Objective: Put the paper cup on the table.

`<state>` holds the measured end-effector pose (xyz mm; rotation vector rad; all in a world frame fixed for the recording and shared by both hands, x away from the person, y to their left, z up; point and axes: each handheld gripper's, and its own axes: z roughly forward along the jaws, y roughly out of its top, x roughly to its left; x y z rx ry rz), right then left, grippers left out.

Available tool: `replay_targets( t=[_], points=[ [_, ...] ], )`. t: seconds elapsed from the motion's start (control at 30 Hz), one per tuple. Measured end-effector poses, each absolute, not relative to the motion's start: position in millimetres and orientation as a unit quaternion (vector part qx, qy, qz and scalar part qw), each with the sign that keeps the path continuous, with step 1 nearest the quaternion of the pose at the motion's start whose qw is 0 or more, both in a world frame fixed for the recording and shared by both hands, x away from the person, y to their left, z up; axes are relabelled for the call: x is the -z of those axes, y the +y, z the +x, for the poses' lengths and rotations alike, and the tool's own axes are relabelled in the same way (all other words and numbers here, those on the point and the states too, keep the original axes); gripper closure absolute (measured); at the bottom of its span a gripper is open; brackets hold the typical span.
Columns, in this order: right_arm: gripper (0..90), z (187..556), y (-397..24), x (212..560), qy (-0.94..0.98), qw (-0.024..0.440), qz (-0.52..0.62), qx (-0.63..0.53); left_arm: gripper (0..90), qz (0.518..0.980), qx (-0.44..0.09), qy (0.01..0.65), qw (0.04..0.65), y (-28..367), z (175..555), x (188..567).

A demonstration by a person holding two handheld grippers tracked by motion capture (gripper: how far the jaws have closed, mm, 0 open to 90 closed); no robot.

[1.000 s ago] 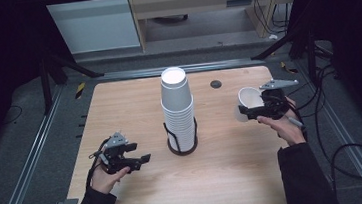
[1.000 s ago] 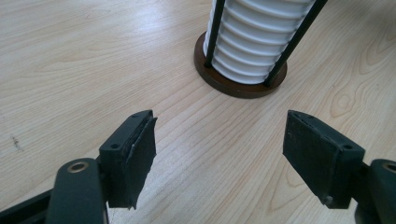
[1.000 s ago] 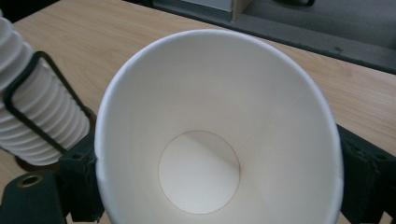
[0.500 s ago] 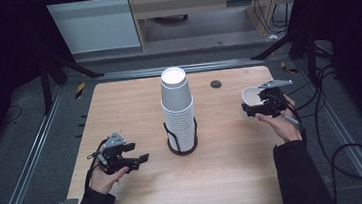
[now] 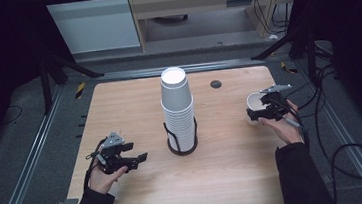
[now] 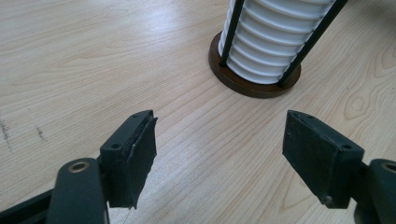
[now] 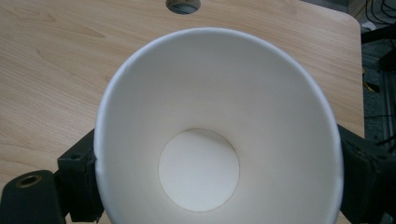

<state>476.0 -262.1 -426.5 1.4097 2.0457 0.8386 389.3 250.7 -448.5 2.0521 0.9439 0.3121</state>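
Right gripper (image 5: 259, 113): jaws clamped on a white paper cup (image 5: 255, 106), one jaw on each side of the wall. In the right gripper view the cup (image 7: 219, 135) opens toward the camera, rim and round bottom both visible, inside empty. In the high view it sits near the right edge of the wooden table (image 5: 120, 113), tilted; can't tell if it touches the tabletop.

Left gripper (image 5: 137, 160): jaws spread wide, gripping nothing, low over the front-left part of the table. Left gripper view shows bare wood between the two black pads (image 6: 140, 154), and beyond them the base of the cup stack.

Stack of white paper cups (image 5: 177, 110): upside down, nested, standing upright mid-table inside a black wire holder (image 5: 182, 142) on a round dark base (image 6: 254, 81). Left gripper is near it, not touching. Held cup is well apart from the stack, on its right.

Small dark round hole (image 5: 216, 84) in the table behind and right of the stack. Cables trail off the right gripper over the table edge.
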Motion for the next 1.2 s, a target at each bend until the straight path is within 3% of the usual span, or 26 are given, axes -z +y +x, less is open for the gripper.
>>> replay_targets(
  t=[0.73,1.2],
  points=[
    [9.3,475,-268,443,0.761,0.250,0.527,-0.283,25.0,0.818,-0.125,0.376,0.417,252,390,449],
    [5.9,476,-263,447,0.780,0.222,0.518,-0.273,24.7,0.818,-0.124,0.376,0.417,253,390,449]
  ],
)
